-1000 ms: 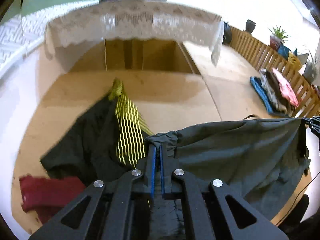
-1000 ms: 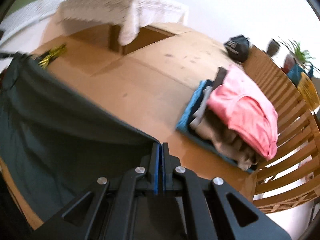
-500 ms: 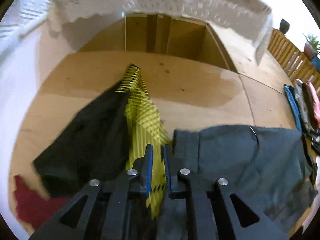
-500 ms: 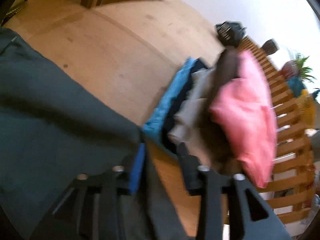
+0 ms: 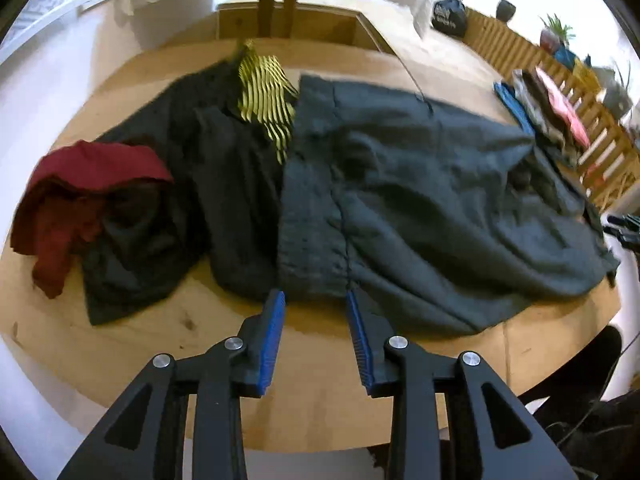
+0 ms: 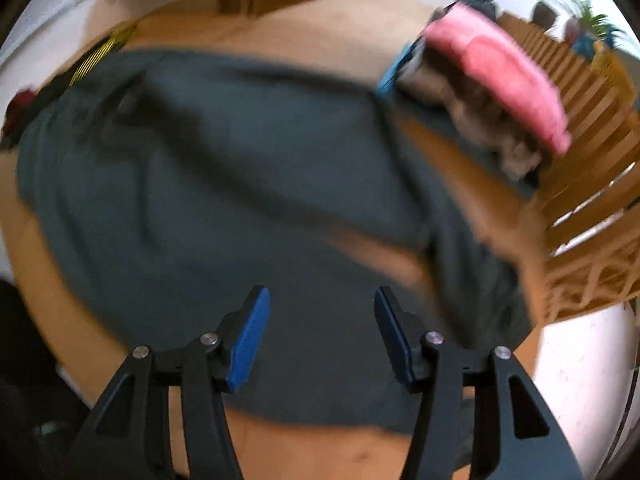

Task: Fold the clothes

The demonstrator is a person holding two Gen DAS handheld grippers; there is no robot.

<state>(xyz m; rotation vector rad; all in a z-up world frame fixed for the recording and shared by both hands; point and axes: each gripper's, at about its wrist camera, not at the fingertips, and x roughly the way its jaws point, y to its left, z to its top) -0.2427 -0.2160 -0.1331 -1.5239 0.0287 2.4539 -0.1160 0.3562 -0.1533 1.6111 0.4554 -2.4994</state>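
Lay spread on the table [image 5: 328, 412]: grey garment [image 5: 420, 200]. Left gripper [image 5: 316, 336] and right gripper [image 6: 320, 332] opening, nothing between. Best smoothed flat, edges squared, before regrasping for a fold.

the dark grey garment [image 5: 420, 200], earlier held taut in the air between both grippers, now lies spread flat on the wooden table [image 5: 160, 320]. the left gripper [image 5: 314, 300], then clamped on one corner, is clear of the cloth, jaws opening, nothing between them. the right gripper [image 6: 320, 304] has likewise let go; its jaws are opening above the fabric.
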